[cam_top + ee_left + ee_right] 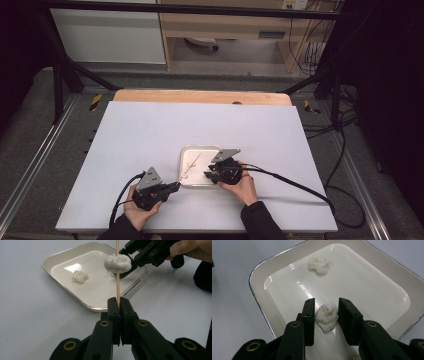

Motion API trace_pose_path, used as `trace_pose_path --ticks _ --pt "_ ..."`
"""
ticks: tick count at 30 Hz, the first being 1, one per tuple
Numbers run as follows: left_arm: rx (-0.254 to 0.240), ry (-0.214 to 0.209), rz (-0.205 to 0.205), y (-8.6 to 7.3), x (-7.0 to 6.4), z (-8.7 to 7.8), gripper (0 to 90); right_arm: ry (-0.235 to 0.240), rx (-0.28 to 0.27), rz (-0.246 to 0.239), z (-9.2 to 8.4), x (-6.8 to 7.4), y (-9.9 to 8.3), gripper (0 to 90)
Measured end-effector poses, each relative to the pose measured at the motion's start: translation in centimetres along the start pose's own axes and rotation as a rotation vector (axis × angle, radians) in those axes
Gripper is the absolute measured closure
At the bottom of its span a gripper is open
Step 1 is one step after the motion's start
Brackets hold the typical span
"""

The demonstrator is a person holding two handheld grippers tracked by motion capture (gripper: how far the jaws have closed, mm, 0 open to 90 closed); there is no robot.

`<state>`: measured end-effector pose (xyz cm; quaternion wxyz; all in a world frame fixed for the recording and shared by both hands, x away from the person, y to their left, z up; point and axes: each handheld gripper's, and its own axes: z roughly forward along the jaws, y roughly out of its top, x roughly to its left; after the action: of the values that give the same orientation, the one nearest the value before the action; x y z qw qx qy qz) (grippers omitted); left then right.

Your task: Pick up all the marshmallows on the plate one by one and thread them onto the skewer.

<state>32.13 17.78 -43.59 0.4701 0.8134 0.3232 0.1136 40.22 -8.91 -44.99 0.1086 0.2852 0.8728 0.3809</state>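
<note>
High view: a white tray (186, 152) sits near the middle of the table (150, 130), toward its near edge. The left gripper (172, 187) clamps a thin wooden skewer (192, 163) that slants over the tray's near-left corner. The right gripper (207, 174) dips in at the tray's near-right corner.

Left gripper view: its jaws are pressed together on the skewer (117, 272). Behind it, the right gripper (125, 267) meets a white puffy lump (117, 262); a second lump (80, 276) lies toward the tray's far-left corner.

Right gripper view: the jaws flank the nearer lump (326, 317), the pads seemingly touching its sides.

The lump looks light, soft and easily crushed, so a gentle pinch across its middle suits. No writing is readable.
</note>
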Motion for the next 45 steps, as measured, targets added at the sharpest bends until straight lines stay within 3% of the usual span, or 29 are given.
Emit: trace_pose_path --ticks 9,20,30,40,45 --pt "-0.001 -0.001 0.005 0.0 -0.1 -0.1 88.5 0.011 -0.017 0.015 -0.6 0.0 0.3 70.7" --pt "-0.012 -0.006 0.012 0.1 -0.3 -0.1 88.5 0.082 -0.175 0.122 -4.6 -1.3 1.2 71.1" --pt "-0.021 -0.015 0.025 0.1 -0.5 -0.2 88.5 0.178 -0.327 0.209 -7.5 -2.1 2.5 71.3" --pt "-0.021 -0.019 0.033 0.2 -0.6 -0.2 88.5 0.265 -0.397 0.278 -8.6 -2.9 3.3 71.7" --pt "-0.024 -0.020 0.033 0.2 -0.7 -0.2 88.5 0.297 -0.400 0.294 -8.3 -2.9 3.6 71.8"
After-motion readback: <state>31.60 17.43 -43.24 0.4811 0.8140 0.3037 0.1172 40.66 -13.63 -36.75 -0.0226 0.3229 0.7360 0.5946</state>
